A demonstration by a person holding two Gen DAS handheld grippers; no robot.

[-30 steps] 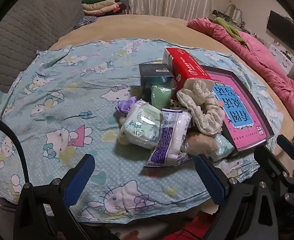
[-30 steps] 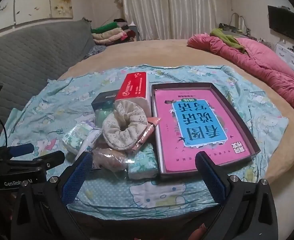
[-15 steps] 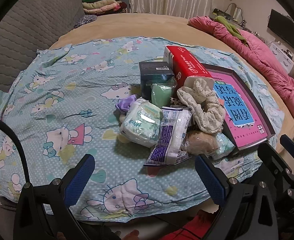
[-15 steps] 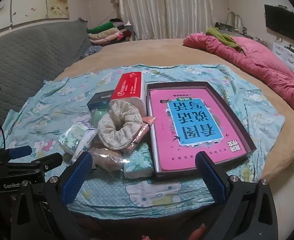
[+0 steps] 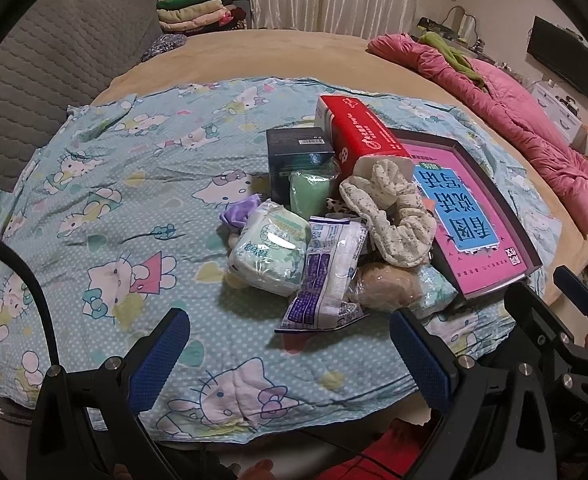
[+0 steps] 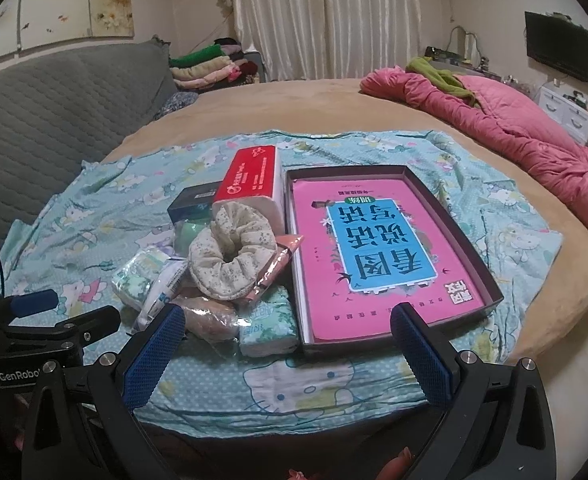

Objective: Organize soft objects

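Two hand-held grippers hover at the near edge of a bed covered by a pale blue cartoon-cat sheet [image 5: 106, 208]. The left gripper [image 5: 290, 354] has its blue-padded fingers spread wide and holds nothing; the right gripper [image 6: 288, 350] is spread just as wide, also empty.

In the left view, a heap of soft things lies at about twelve o'clock from the left gripper. A cream speckled scrunchie [image 5: 389, 216] sits on top, leaning against the open end of a red tissue box [image 5: 359, 136]. At the scrunchie's nine o'clock lie a green-and-white tissue pack [image 5: 270, 250] and a purple-printed plastic packet [image 5: 325, 276], touching each other. A mint green bundle [image 5: 309, 194] rests in front of a dark box [image 5: 295, 150], and a scrap of purple fabric [image 5: 238, 212] peeks out beside the tissue pack. A tan lump in clear wrap [image 5: 383, 286] lies under the scrunchie; what it is, I can't quite tell.

At three o'clock from the heap, touching it, a dark tray [image 6: 459, 236] holds a pink book [image 6: 377, 248]. A pink quilt [image 6: 505, 128] is bunched far off at two o'clock.
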